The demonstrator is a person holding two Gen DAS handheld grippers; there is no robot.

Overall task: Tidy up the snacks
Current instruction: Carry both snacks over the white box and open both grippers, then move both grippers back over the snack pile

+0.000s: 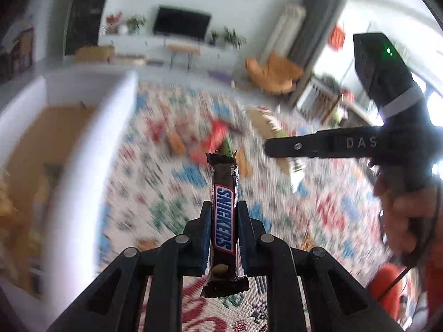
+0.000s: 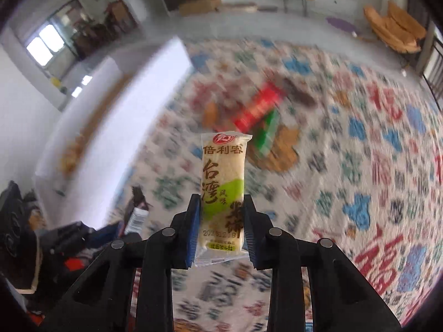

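a home living room: television (image 1: 181, 26), armchair (image 1: 272, 73).

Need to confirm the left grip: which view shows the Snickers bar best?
Left wrist view: the Snickers bar is sharp, label readable, clamped between the left gripper's fingers. The right wrist view shows only a blurred dark wrapper end at lower left.

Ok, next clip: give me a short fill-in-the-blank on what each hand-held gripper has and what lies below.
1. The left hand-held gripper is shut on a brown bar whose wrapper reads ____.
2. The right hand-held gripper is shut on a pale rice cracker packet with a patch of ____ colour on its wrapper.
3. On the patterned cloth below, the remaining snacks include a bright ____ pack lying beside a green one.

Missing words: Snickers; green; red
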